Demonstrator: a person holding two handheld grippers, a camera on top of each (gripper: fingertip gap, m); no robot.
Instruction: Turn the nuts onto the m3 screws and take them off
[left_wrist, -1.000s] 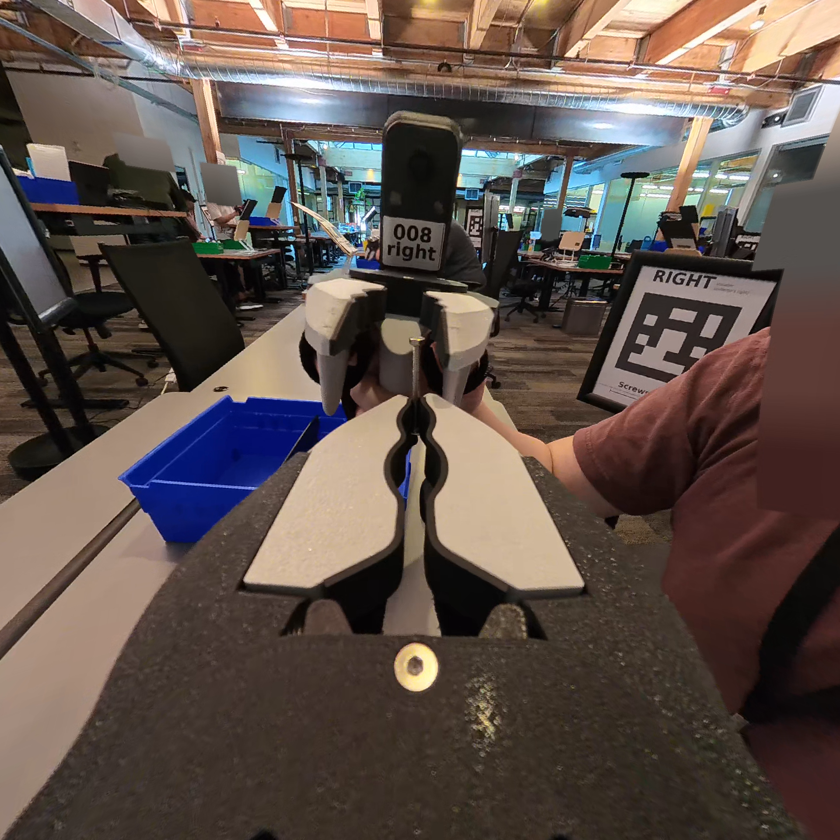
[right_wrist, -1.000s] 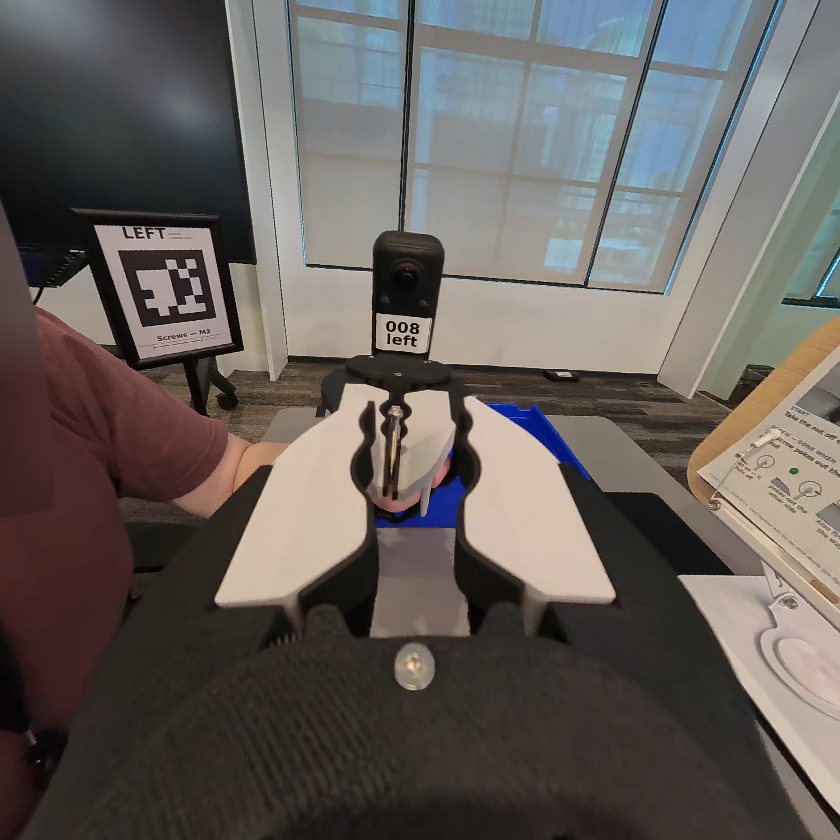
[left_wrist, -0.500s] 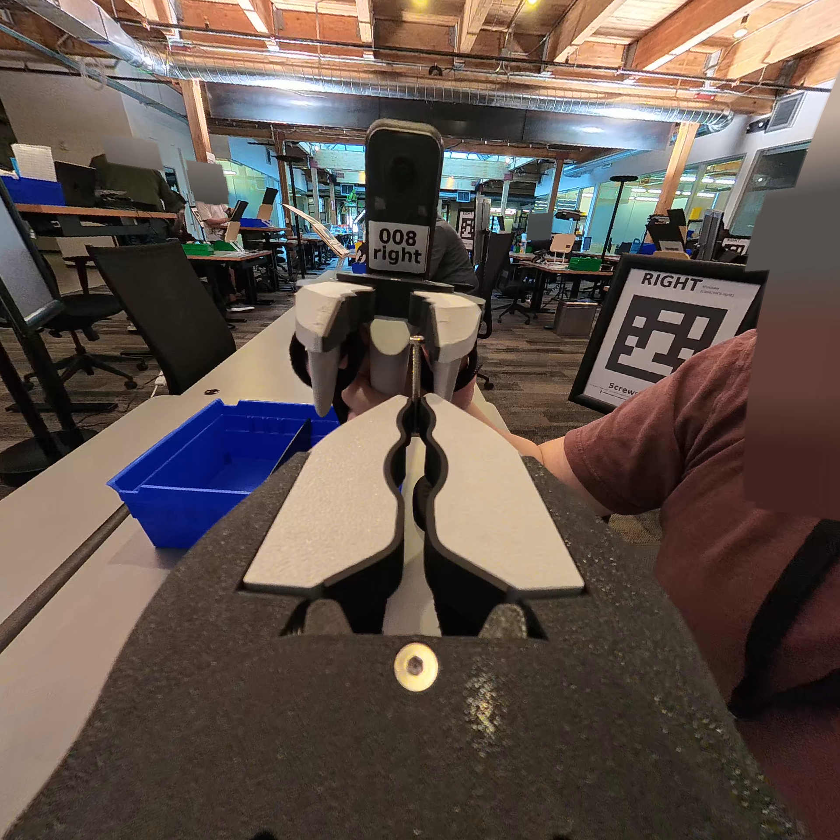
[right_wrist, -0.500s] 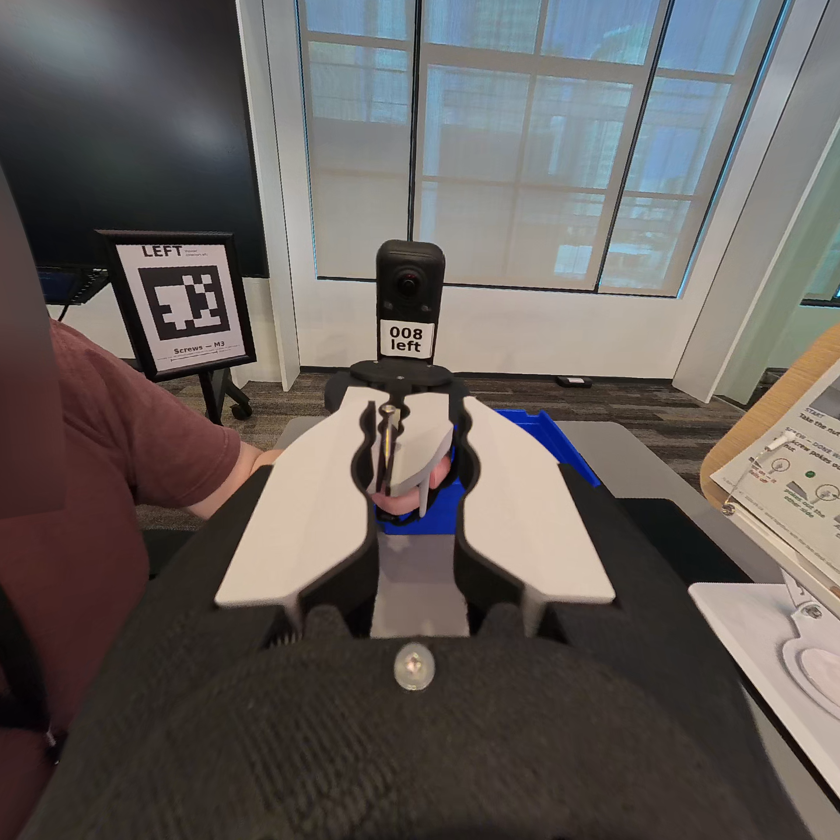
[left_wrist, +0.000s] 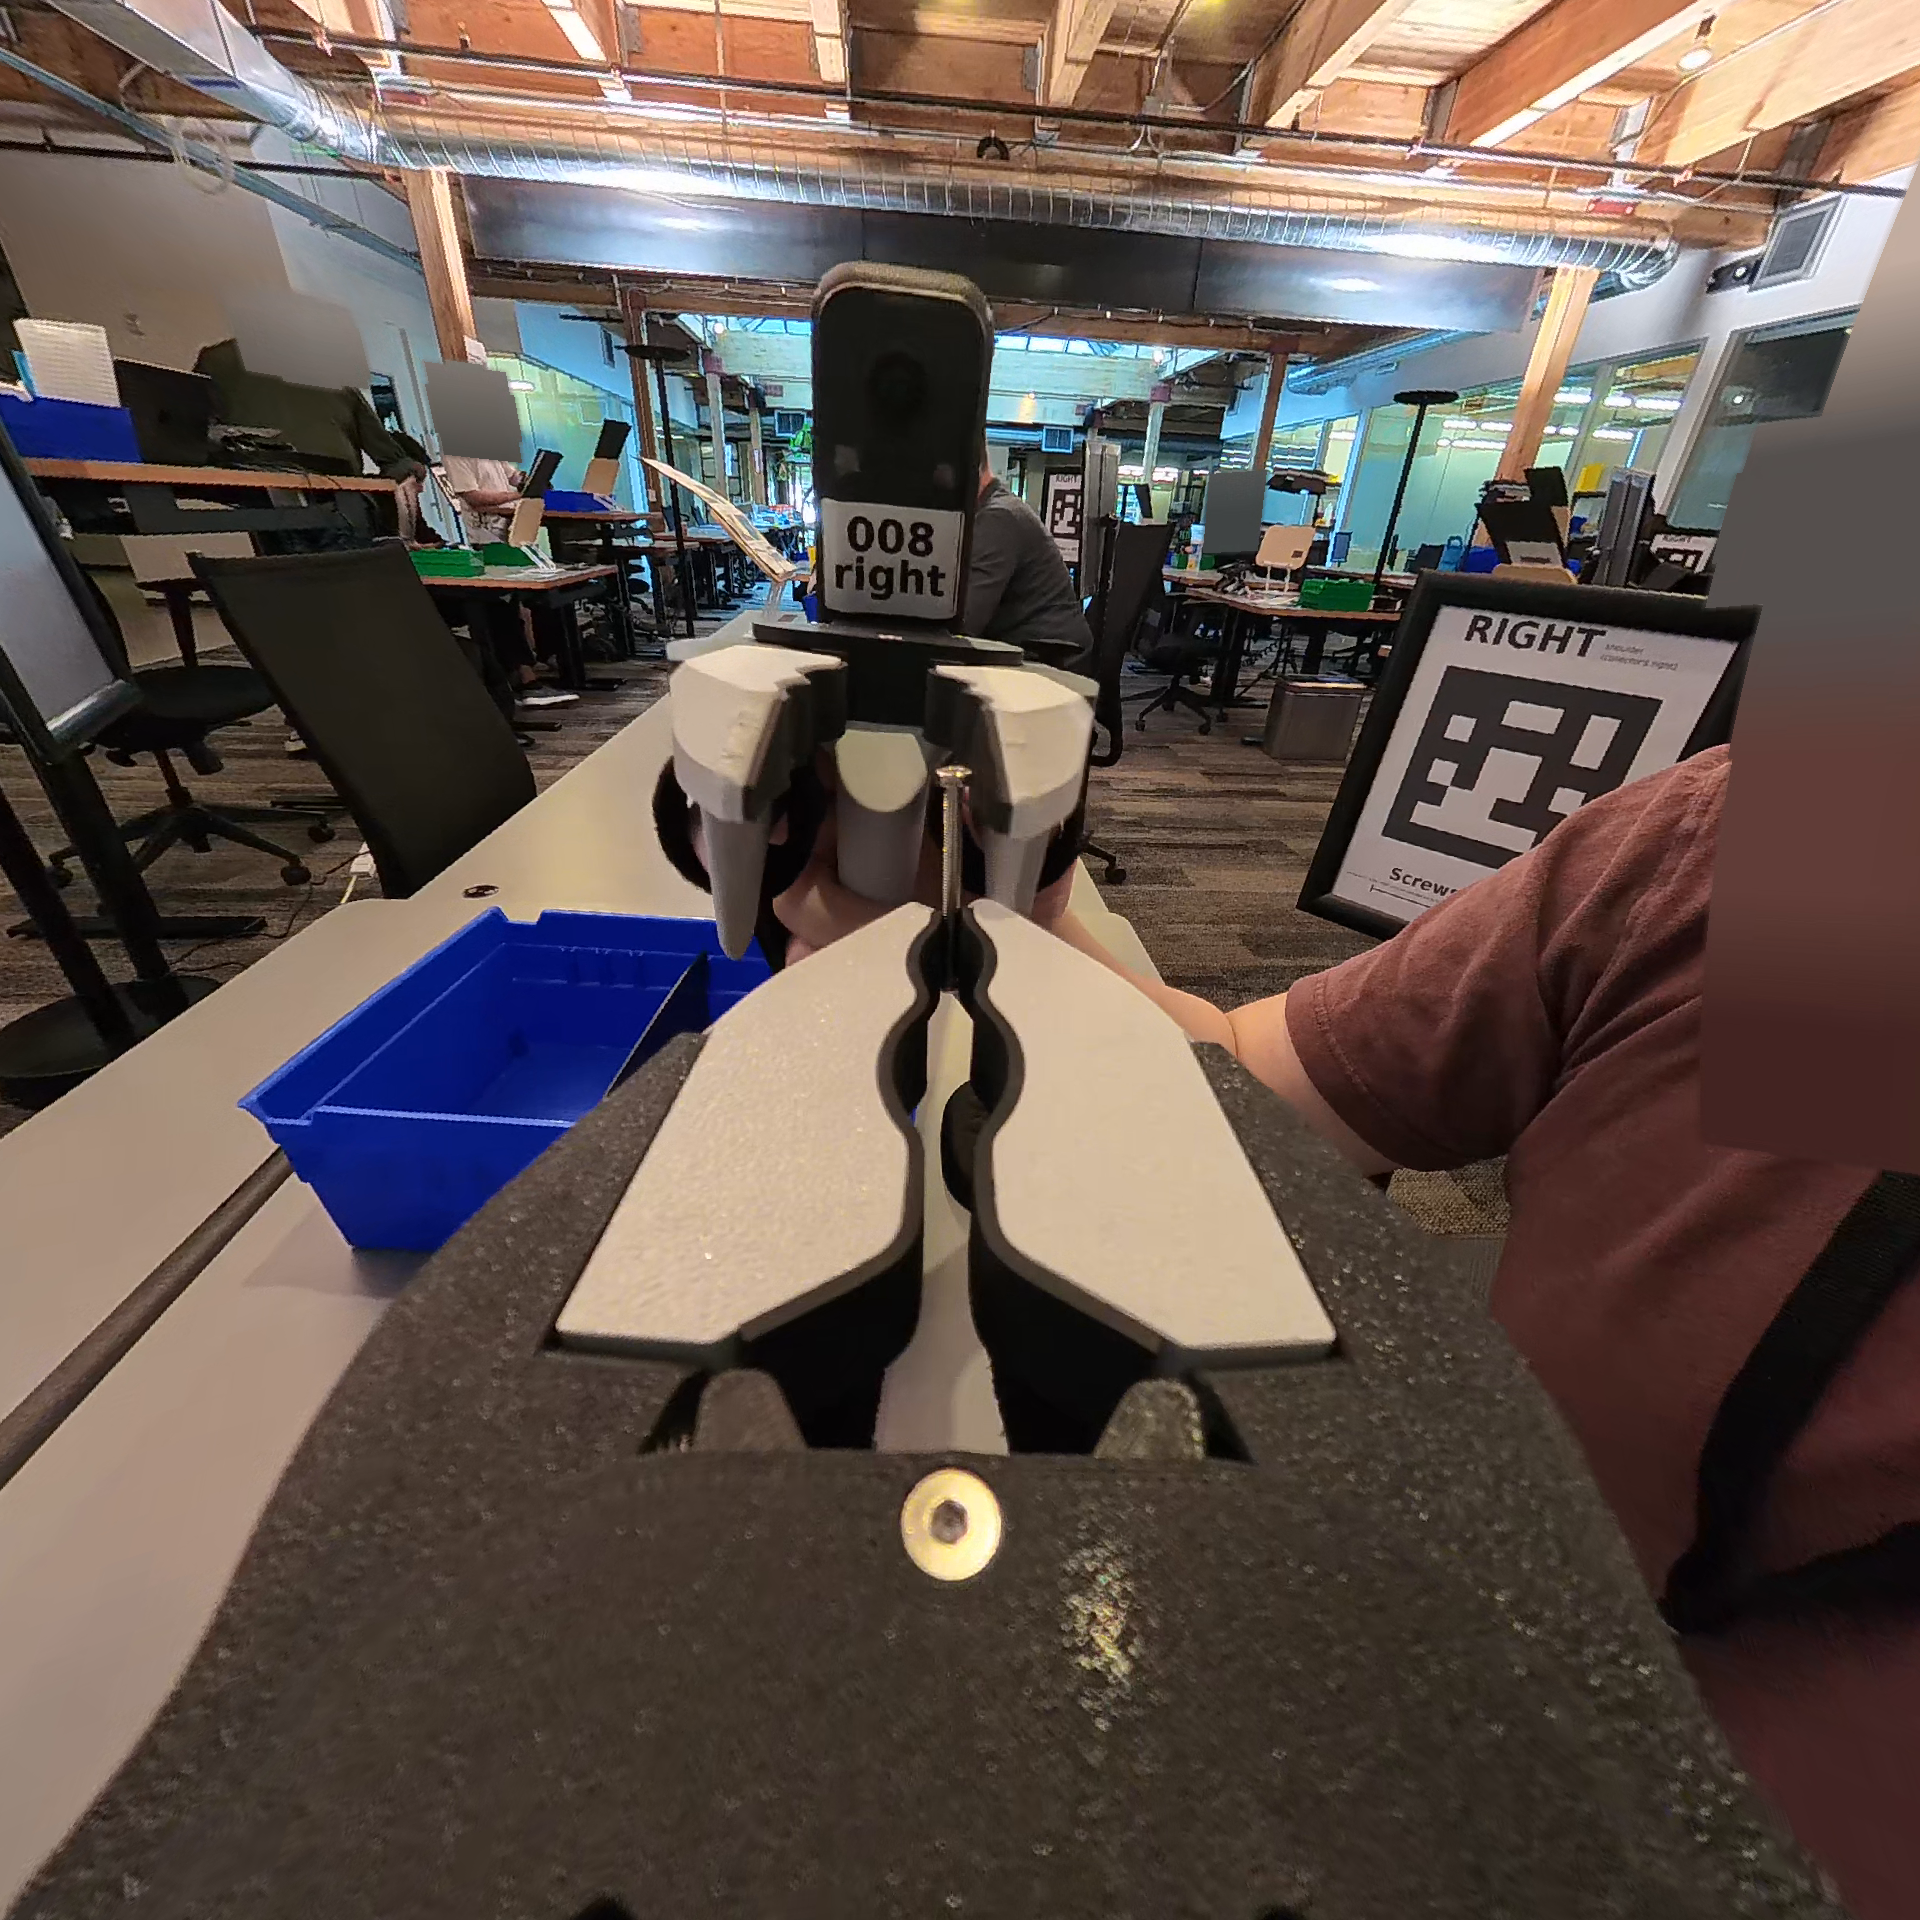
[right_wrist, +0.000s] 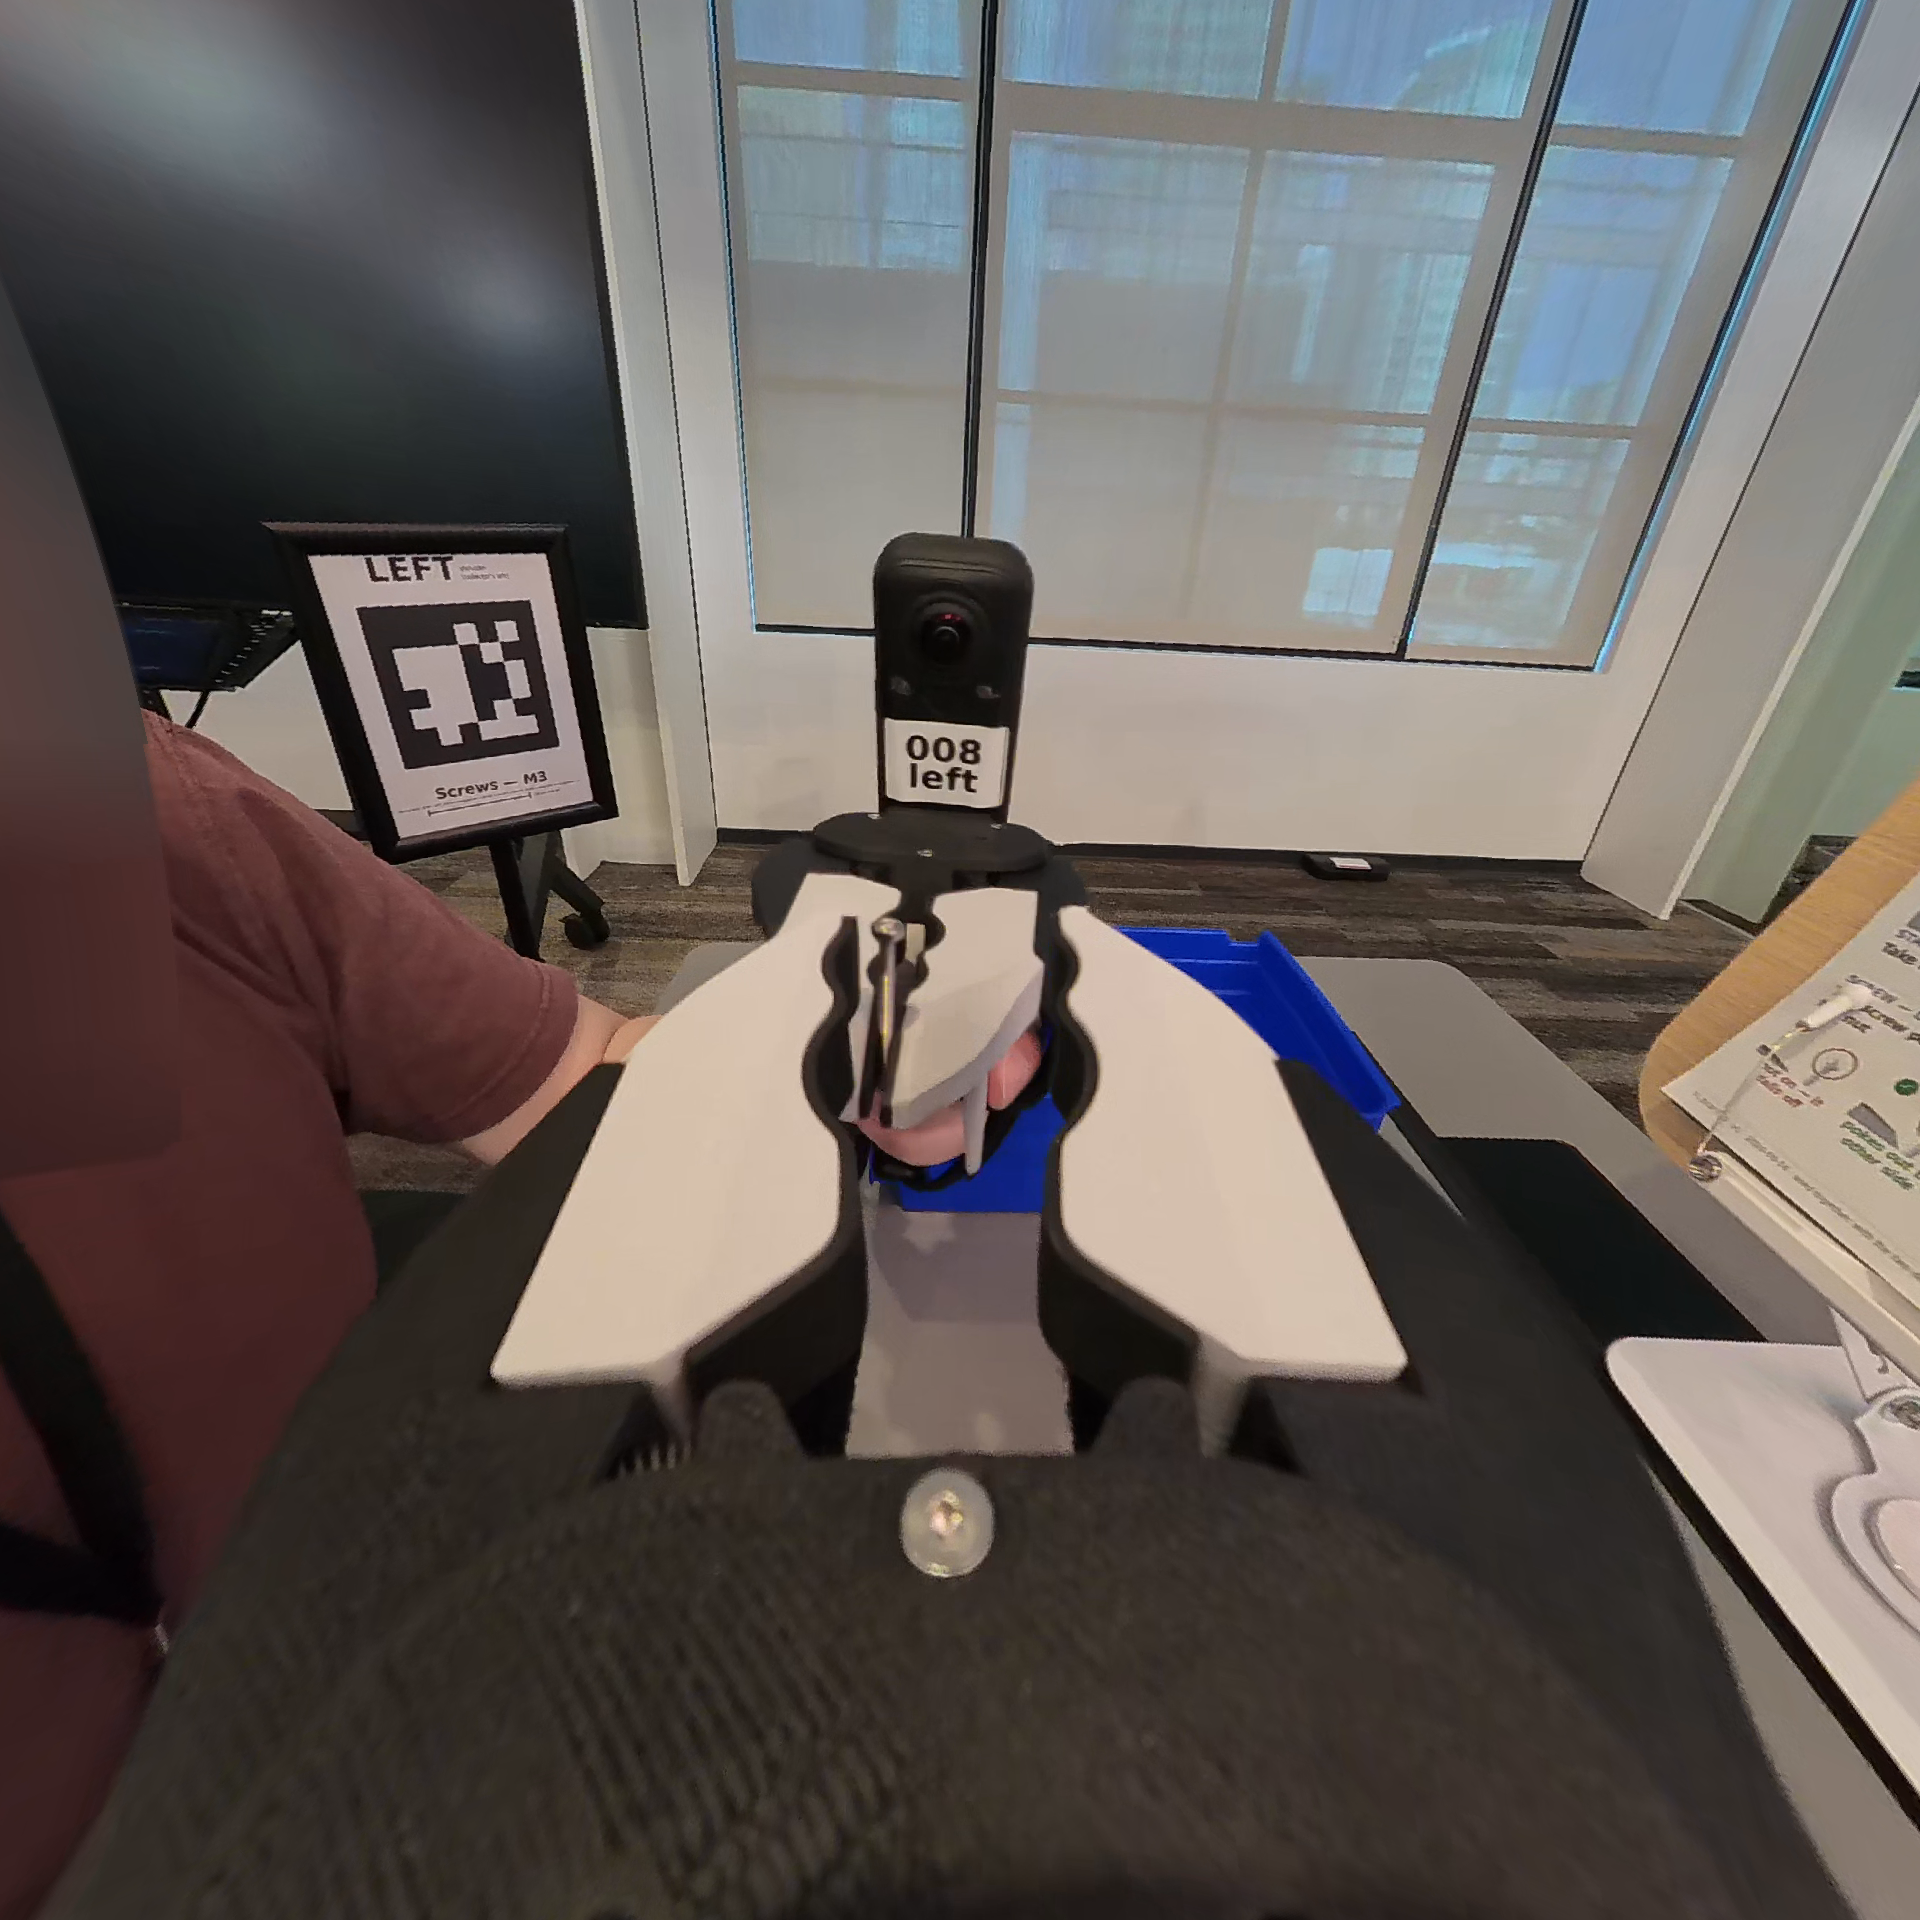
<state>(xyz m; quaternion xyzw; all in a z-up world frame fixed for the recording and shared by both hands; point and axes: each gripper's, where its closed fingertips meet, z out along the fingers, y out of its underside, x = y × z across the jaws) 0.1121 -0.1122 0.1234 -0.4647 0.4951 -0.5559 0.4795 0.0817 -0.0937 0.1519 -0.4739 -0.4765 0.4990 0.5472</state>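
Left wrist view: a grey table (left_wrist: 125, 1164) runs into an open office. The left gripper (left_wrist: 951, 951) is clamped on an upright screw (left_wrist: 950, 842); a blue bin (left_wrist: 488, 1049) sits left.

Right wrist view: windows behind. The right gripper (right_wrist: 945, 1029) stands spread, empty, its fingers either side of the screw (right_wrist: 885, 1013). No nut can be made out.

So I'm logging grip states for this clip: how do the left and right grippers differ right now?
The left gripper is shut on a thin screw that stands upright from its fingertips; the right gripper is open with nothing between its fingers. The left gripper's screw reaches into the right gripper's gap, apparently untouched. No nut is visible on the screw. Both have the same grey fingers on black bodies, and they face each other above the blue bin.
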